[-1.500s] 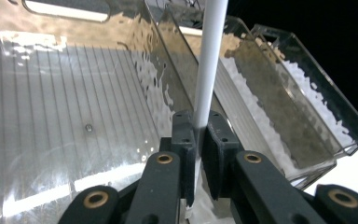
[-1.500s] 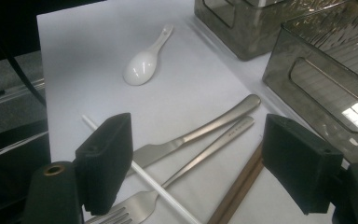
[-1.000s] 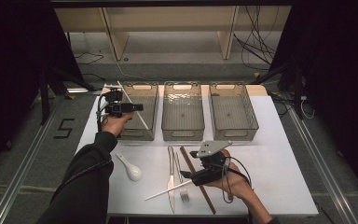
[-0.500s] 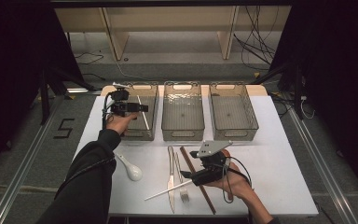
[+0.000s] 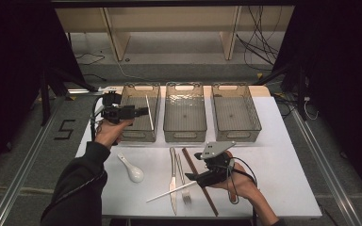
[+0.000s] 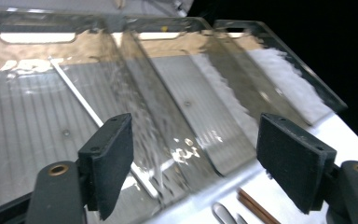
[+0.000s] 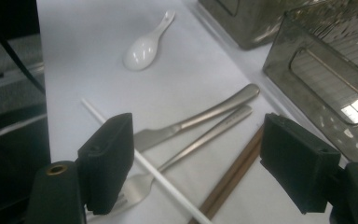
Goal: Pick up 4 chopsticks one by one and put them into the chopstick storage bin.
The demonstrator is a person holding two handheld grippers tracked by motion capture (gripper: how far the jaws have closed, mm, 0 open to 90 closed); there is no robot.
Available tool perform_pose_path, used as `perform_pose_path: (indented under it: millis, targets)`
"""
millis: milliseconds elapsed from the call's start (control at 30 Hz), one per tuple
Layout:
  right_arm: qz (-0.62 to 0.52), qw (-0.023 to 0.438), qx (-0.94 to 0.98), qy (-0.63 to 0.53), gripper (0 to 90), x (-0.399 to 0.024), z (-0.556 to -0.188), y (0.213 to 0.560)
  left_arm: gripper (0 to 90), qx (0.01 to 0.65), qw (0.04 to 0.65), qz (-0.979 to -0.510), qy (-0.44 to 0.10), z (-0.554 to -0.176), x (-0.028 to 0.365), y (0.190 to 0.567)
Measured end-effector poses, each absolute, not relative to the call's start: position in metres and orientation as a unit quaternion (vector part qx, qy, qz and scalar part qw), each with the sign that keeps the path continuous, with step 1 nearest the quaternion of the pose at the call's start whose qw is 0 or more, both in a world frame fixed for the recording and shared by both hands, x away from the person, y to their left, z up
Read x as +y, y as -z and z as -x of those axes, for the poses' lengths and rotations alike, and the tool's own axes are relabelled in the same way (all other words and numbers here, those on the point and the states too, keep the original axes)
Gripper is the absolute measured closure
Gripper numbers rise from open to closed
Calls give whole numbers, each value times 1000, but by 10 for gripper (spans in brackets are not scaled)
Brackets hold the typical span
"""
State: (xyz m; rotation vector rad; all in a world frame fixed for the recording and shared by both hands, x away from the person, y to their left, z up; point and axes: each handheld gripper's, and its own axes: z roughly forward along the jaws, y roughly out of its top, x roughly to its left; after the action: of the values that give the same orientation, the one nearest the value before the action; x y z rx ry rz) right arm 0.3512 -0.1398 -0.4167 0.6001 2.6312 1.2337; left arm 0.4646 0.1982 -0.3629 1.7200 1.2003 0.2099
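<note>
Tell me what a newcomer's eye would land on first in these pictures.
Three clear bins in a row at the table's far edge: the left bin has a white stick leaning inside it, with the left tongs open beside it, their jaws just having opened with nothing between them. Nearer, the open right tongs hover over a knife, fork, brown chopsticks and another white stick; a white spoon lies left.

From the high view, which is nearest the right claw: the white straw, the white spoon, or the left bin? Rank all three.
1. White straw: just left of the right claw.
2. White spoon: farther left on the table.
3. Left bin: far back-left.
</note>
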Motion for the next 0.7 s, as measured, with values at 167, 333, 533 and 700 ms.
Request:
perform_pose_path:
  millis: [167, 333, 533, 700]
  targets:
    - [-168, 91, 907, -375, 298, -138, -350, 418, 249, 469, 536, -697, -88, -426, 204, 368]
    - [-145, 95, 928, -330, 306, -132, -350, 426, 196, 438, 533, -717, -100, -403, 200, 372]
    - [-128, 95, 942, -295, 306, -125, -354, 435, 187, 421, 544, -717, -115, -383, 202, 383]
    - [-114, 96, 950, -274, 314, -122, -355, 440, 173, 426, 539, -716, -128, -369, 205, 406]
